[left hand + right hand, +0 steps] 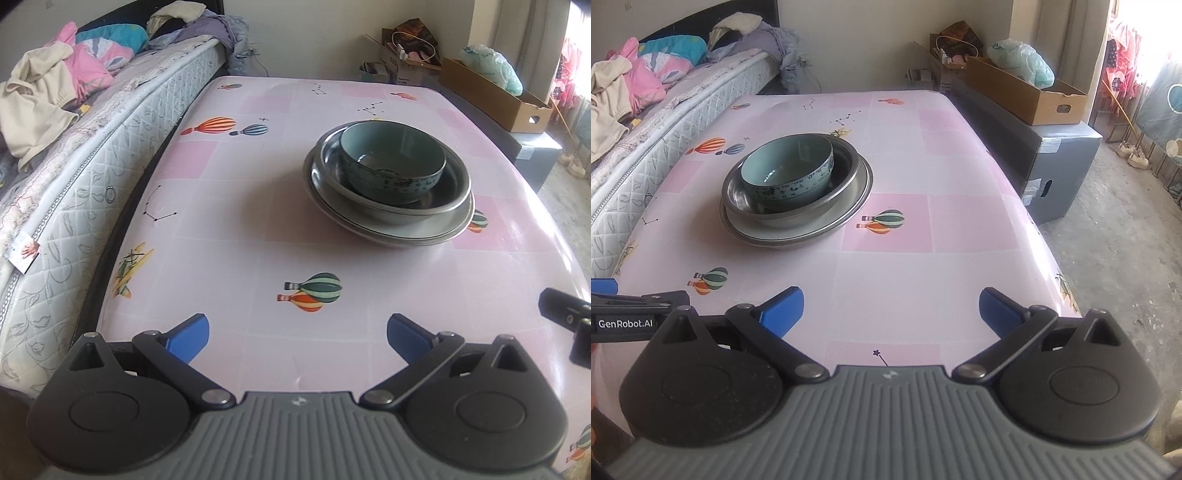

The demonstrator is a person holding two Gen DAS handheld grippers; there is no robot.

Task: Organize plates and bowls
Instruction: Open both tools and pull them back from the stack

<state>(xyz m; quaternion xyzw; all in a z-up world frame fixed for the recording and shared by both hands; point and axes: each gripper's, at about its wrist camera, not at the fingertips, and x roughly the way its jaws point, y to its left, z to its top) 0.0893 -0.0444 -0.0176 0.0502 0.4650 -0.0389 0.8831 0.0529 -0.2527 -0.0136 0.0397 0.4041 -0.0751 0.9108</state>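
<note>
1. Clearly both tongs stand released and hold nothing: the left tongs [297, 338] and the right tongs [891, 312] hover over the near edge of the surface [229, 206], well apart from the dishes.
2. Judging by how things lie, the nesting looks nearly or fully done, so the step in hand is likely a check or a small correction of the stack.
3. To do that well, approach low and level, take only a rim between the blue pads, and close gently (metal rims will probably slide against each other if nudged sideways).
4. Steady the lowest plate with one tool while the other shifts the bowl, so the pile does not skate on the glossy cloth.
5. The stack sits toward the middle of the surface, somewhat nearer the far edge than the near one.
6. A wide steel plate [439, 232] lies at the bottom, with a deeper steel basin [391, 212] on it.
7. A teal ceramic bowl [391, 158] with a dark speckled pattern outside rests inside the basin, off-centre and slightly tilted.
8. The bowl's inside looks empty.
</note>
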